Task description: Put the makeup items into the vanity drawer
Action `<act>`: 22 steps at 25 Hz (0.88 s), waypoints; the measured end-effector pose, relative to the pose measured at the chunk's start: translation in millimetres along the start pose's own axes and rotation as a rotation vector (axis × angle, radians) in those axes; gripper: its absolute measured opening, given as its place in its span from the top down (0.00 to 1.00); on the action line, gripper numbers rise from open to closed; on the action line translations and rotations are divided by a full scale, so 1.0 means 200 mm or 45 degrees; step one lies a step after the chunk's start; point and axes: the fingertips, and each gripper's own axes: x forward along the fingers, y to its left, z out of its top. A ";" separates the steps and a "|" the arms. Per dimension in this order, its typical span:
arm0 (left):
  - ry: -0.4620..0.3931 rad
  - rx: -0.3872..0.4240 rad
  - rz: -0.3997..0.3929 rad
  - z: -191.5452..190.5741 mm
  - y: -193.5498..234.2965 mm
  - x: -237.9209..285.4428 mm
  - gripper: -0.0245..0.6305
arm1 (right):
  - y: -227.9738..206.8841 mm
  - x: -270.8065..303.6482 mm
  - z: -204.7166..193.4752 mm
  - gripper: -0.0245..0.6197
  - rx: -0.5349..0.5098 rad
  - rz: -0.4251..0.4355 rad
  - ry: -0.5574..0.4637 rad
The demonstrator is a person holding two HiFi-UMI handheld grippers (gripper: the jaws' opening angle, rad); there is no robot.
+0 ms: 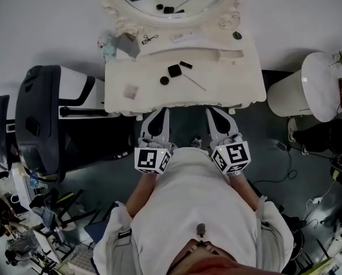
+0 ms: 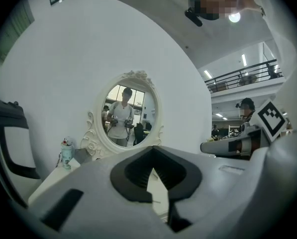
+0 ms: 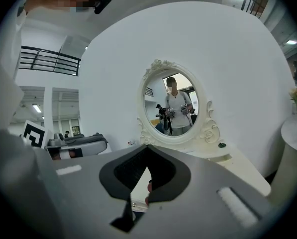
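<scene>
At the far left stands a dark chair (image 1: 42,116), and just beside it the white vanity's worktop (image 1: 234,82) carries the makeup items, none of them stowed yet. A pale pink pad (image 1: 130,90) lies near the left front. Then come a small round black pot (image 1: 164,80), a black compact (image 1: 174,70), a short black stick (image 1: 185,65) and a slim wand (image 1: 195,82), clustered near the middle. Below the front edge the left gripper (image 1: 158,114) and then the right gripper (image 1: 213,113) are held side by side, pointing at the vanity. Both sets of fingers are clenched together with nothing between them. Well apart on the right is a round white side table (image 1: 322,79). The drawer is hidden under the worktop's overhang, so neither its front nor any pull can be made out. The step in hand looks like opening that drawer, with all 5 items waiting. To do it well, 1 gripper should release its fingers before reaching the pull, close squarely on it and draw straight back and level. The other gripper should keep clear of the drawer's path. The drawer should be opened far enough that items can be lowered in rather than dropped.
</scene>
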 end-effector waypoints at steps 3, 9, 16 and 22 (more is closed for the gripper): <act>0.012 -0.001 0.053 -0.04 -0.01 0.04 0.95 | -0.09 0.02 -0.01 0.95 -0.002 0.012 0.019; 0.043 -0.005 0.108 -0.08 0.05 0.12 0.95 | -0.17 0.08 -0.03 0.95 0.018 0.027 0.060; 0.093 -0.010 0.110 -0.19 0.20 0.26 0.95 | -0.20 0.20 -0.01 0.95 -0.016 0.009 0.055; 0.166 0.023 0.099 -0.26 0.38 0.47 0.88 | -0.29 0.34 0.08 0.95 -0.032 -0.053 0.079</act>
